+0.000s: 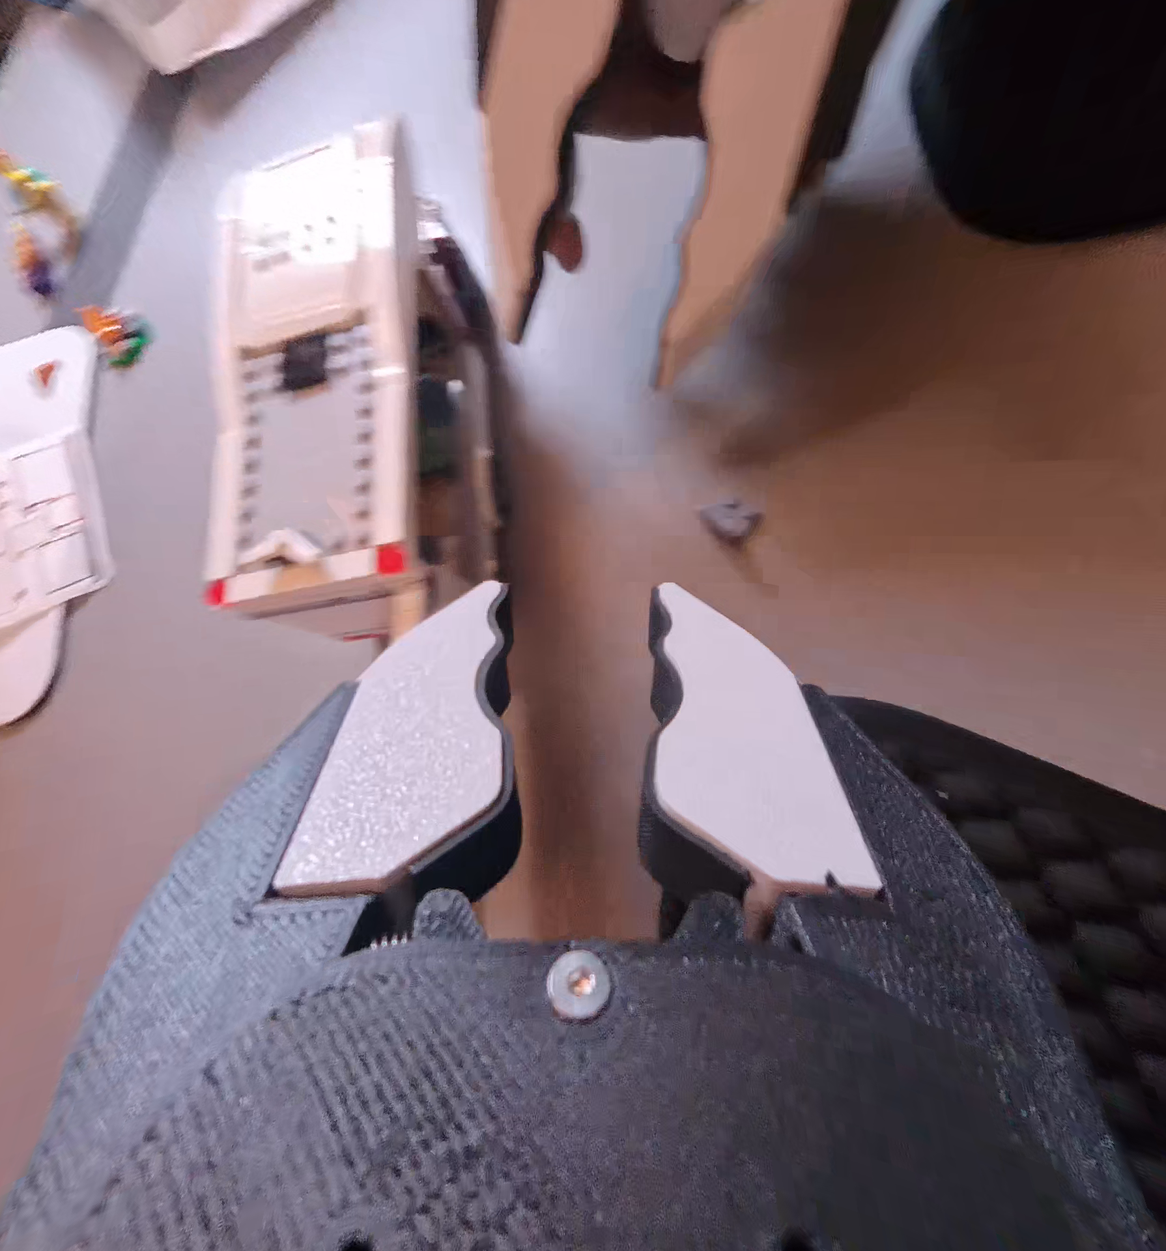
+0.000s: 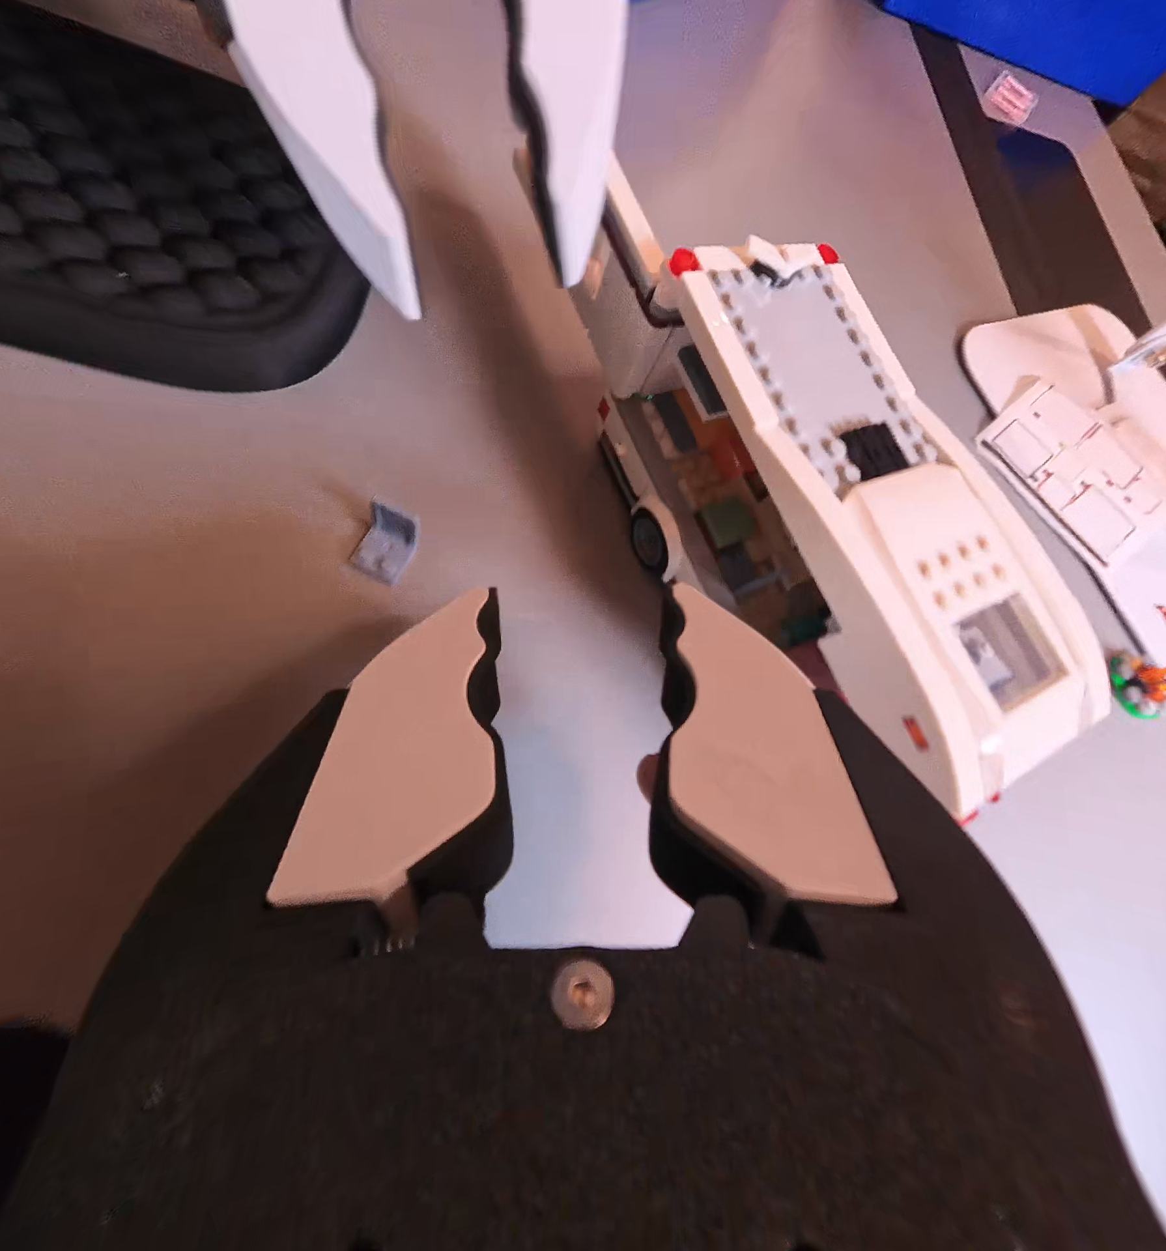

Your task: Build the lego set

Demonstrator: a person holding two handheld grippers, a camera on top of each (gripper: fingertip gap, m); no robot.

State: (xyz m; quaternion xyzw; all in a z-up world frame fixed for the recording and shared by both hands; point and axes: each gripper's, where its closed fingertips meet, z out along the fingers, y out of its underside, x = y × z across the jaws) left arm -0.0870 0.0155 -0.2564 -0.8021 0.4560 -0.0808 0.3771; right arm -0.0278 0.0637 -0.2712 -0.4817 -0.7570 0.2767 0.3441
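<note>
- Your right tool [image 2: 580, 596] and left tool [image 1: 577, 592] both stand parted, gripping nothing, above the bare worktop [image 2: 161, 474].
- Nearest lies a small grey brick [image 2: 385, 541]: probably light, stiff, best pinched across its sides.
- Beyond it stands the white brick camper [image 2: 837, 487], likely fragile.

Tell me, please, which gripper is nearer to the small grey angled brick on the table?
Right gripper, apparently: the small grey angled brick lies just ahead-left of its fingers. The left gripper looks slightly farther, brick ahead-right.

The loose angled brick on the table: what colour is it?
Grey; clearest in the right wrist view.
</note>
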